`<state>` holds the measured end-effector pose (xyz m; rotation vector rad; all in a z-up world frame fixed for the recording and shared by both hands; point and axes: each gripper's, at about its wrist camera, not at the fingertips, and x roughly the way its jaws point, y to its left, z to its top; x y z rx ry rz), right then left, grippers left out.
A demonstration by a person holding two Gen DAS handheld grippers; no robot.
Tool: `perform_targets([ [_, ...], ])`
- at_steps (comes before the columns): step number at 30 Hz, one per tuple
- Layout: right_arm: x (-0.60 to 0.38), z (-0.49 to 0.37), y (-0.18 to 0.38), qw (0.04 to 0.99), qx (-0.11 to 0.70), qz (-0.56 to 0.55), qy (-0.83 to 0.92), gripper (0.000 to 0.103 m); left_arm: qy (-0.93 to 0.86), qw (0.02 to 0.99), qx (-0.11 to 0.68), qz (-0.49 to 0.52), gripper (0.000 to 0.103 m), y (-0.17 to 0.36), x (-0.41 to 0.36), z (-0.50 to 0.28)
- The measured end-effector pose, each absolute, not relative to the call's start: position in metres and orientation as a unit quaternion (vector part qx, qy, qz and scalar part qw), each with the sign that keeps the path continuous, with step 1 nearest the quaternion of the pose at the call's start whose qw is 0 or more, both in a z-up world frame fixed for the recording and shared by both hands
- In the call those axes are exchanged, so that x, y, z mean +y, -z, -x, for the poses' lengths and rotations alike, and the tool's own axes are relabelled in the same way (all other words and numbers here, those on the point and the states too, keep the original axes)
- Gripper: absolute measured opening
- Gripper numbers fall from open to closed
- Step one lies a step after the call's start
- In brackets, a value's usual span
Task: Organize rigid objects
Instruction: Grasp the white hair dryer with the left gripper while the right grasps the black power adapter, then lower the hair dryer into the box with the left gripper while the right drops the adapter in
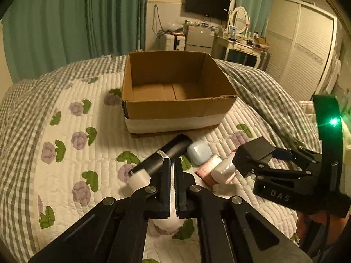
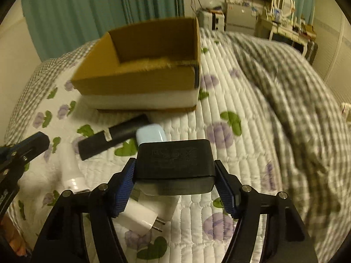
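An open, empty cardboard box point(image 1: 175, 109) point(image 2: 136, 83) with a white band sits on the quilted bed. In front of it lie a black cylinder point(image 1: 166, 155) point(image 2: 114, 135), a pale blue case point(image 1: 199, 152) point(image 2: 150, 134), a pink box point(image 1: 207, 167), a white bottle point(image 1: 223, 171) and a white plug adapter point(image 2: 142, 217). My right gripper point(image 2: 175, 175) point(image 1: 252, 155) is shut on a black rectangular case point(image 2: 175, 164), held above the quilt. My left gripper point(image 1: 173, 164) has its jaws nearly together, empty, just behind the black cylinder.
A grey checked blanket point(image 1: 263, 87) point(image 2: 296, 109) is bunched at the right of the bed. A white bottle-like object point(image 2: 70, 168) lies at the left. Green curtains, a dresser and a wardrobe stand behind the bed.
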<state>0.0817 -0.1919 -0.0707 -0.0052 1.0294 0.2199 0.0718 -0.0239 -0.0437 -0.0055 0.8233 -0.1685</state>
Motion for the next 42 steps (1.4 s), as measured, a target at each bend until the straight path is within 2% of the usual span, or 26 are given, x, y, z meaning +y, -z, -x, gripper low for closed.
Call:
perform_targets([
  [4, -0.192, -0.075, 0.066, 0.863, 0.492, -0.004, -0.113, 0.068, 0.080, 0.909, 0.410, -0.013, 0.006, 0.057, -0.025, -0.068],
  [5, -0.195, -0.072, 0.066, 0.863, 0.492, -0.005, -0.111, 0.068, 0.076, 0.906, 0.416, -0.015, 0.013, 0.062, -0.025, -0.069],
  [6, -0.199, -0.070, 0.067, 0.863, 0.492, -0.005, -0.111, 0.068, 0.074, 0.901, 0.427, -0.016, 0.031, 0.067, -0.026, -0.070],
  [7, -0.200, -0.069, 0.069, 0.862, 0.494, -0.006, -0.112, 0.068, 0.068, 0.895, 0.441, -0.015, 0.043, 0.075, -0.025, -0.074],
  [8, -0.201, -0.071, 0.071, 0.860, 0.498, -0.008, -0.114, 0.068, 0.058, 0.892, 0.448, -0.011, 0.062, 0.081, -0.023, -0.077],
  [9, -0.202, -0.072, 0.073, 0.859, 0.499, -0.010, -0.113, 0.068, 0.048, 0.891, 0.452, -0.004, 0.064, 0.089, -0.021, -0.080],
  [16, -0.202, -0.078, 0.089, 0.853, 0.508, -0.020, -0.116, 0.068, 0.032, 0.858, 0.512, 0.031, 0.064, 0.131, -0.012, -0.103],
  [21, -0.200, -0.077, 0.101, 0.845, 0.520, -0.027, -0.124, 0.068, 0.051, 0.856, 0.513, 0.033, 0.047, 0.134, -0.019, -0.103],
  [26, -0.192, -0.073, 0.107, 0.835, 0.536, -0.001, -0.128, 0.069, 0.053, 0.864, 0.500, 0.014, 0.045, 0.124, -0.027, -0.094],
  [33, -0.192, -0.066, 0.084, 0.854, 0.504, -0.003, -0.127, 0.067, 0.057, 0.882, 0.467, 0.020, 0.045, 0.082, -0.019, -0.089],
  [42, -0.186, -0.094, -0.020, 0.897, 0.417, 0.006, -0.149, 0.067, 0.066, 0.917, 0.394, 0.009, 0.045, -0.012, -0.013, -0.120],
])
